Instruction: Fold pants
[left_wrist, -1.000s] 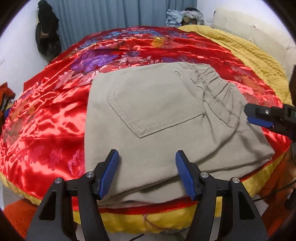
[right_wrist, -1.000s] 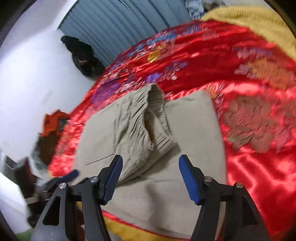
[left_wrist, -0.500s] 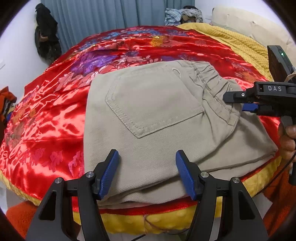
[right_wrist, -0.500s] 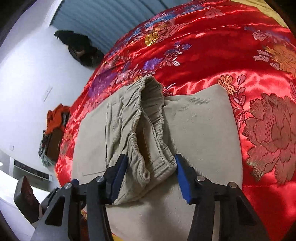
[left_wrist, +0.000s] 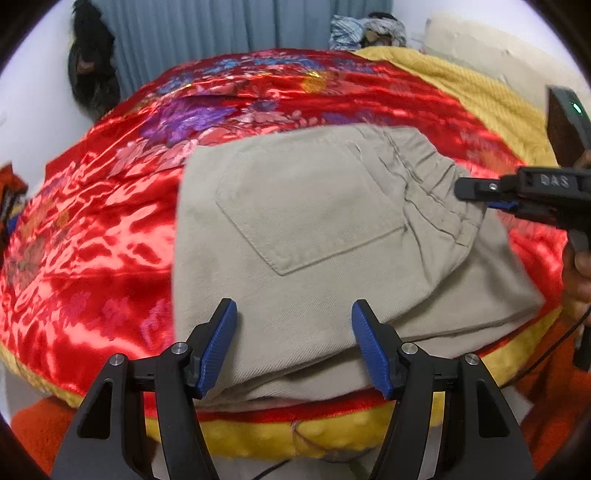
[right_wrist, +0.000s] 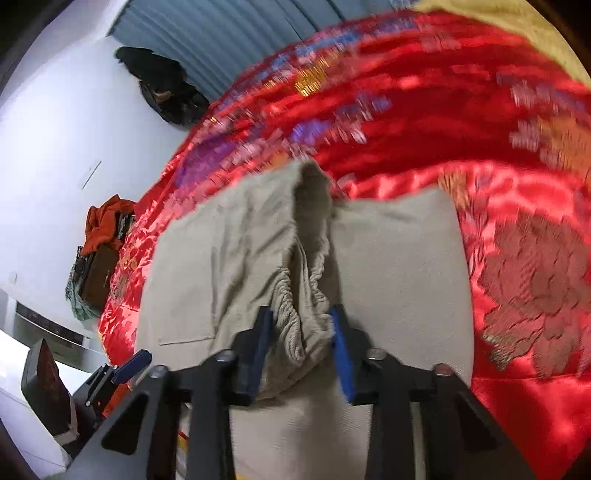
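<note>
Pants (left_wrist: 314, 236), khaki twill, folded into a thick pad, lie on the bed near its front edge. Right tongs (right_wrist: 301, 345) are closing on the gathered elastic waistband (right_wrist: 295, 325); blue pads on both sides of the bunched cloth, pressing it. In the left view the same tongs (left_wrist: 476, 195) come in from the right at the waistband edge, a hand (left_wrist: 580, 280) behind them. Left tongs (left_wrist: 293, 343) spread wide over the near folded edge of the pants, nothing between the ribbed blue pads (left_wrist: 218, 347), not touching the cloth as far as I can tell. Tongs bodies black plastic with silver screws.

Pants detail: square patch pocket (left_wrist: 306, 218) with double stitching on top, ruched waistband to the right, lower layers sticking out at right and front.

Bed: shiny red satin cover (left_wrist: 92, 251) with purple, pink and gold floral embroidery, glossy and wrinkled. Yellow bumpy trim (left_wrist: 288, 432) along the front edge. Mustard knit blanket (left_wrist: 472, 96) at the far right, cream pillow (left_wrist: 498, 55) behind it. Crumpled patterned cloth (left_wrist: 365, 29) at the far end.

Room: grey-blue pleated curtain (left_wrist: 207, 33) at the back, white wall (right_wrist: 74, 129), dark garment (left_wrist: 92, 77) hanging at left. Right view, blurred: orange clothes pile (right_wrist: 107, 225) by the wall.
</note>
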